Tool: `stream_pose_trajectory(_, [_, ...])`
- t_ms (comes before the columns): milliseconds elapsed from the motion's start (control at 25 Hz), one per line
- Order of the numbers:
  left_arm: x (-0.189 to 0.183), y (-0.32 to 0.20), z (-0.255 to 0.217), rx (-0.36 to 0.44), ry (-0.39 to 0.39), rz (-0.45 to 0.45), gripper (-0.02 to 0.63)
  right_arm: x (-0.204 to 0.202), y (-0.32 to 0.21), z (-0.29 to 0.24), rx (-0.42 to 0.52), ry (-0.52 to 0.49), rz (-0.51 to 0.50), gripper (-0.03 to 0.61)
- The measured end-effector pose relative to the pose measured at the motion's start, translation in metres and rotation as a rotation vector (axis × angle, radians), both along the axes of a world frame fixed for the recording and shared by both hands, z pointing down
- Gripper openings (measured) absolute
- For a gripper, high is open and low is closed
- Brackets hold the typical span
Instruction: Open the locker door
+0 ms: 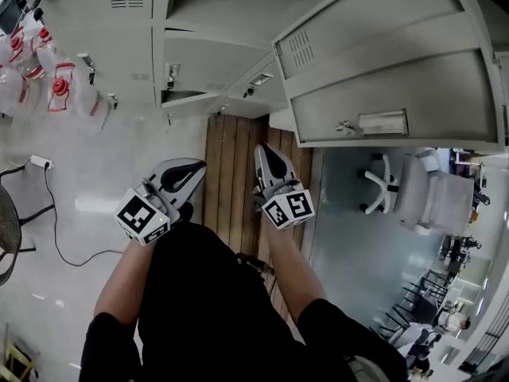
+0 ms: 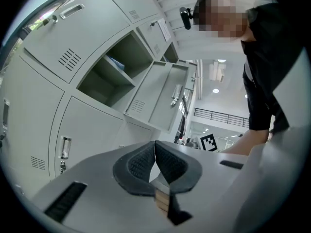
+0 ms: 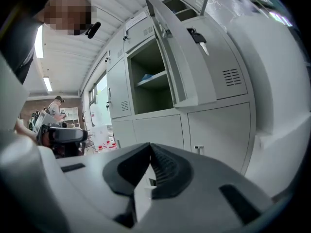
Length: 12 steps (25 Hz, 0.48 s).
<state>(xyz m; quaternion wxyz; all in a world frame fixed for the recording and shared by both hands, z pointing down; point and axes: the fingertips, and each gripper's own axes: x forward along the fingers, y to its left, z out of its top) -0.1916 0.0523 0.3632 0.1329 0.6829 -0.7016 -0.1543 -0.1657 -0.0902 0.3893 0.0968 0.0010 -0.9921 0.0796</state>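
Observation:
The grey locker door (image 1: 390,70) stands swung wide open toward me at the upper right of the head view. It also shows in the left gripper view (image 2: 165,96) and in the right gripper view (image 3: 180,57), where a key (image 3: 199,39) hangs from its lock. Behind it the open compartment (image 3: 150,76) has a shelf. My left gripper (image 1: 184,173) is shut and empty, held low in front of my body, clear of the lockers. My right gripper (image 1: 270,161) is beside it, also shut on nothing. Both sets of pads meet at the tips (image 2: 155,144) (image 3: 149,147).
Closed locker doors (image 1: 119,38) fill the wall to the left. Bottles with red caps (image 1: 56,86) stand at the far left, with a power strip and cable (image 1: 40,163) on the floor. A wooden strip (image 1: 235,157) runs underfoot. White office chairs (image 1: 413,185) stand at the right.

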Motion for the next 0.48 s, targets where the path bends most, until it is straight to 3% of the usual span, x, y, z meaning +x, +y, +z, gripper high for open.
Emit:
stream_pose_trajectory(240, [-0.039,-0.008,0.035,-0.025,0.036,-0.021,0.015,-0.042,-0.024,0.055,0.015,0.071,0.024,0.014])
stream_pose_trajectory(480, [-0.065,-0.028,0.067,-0.048,0.026,0.009,0.015,-0.082,-0.056,0.089,0.022,0.063,0.047,0.039])
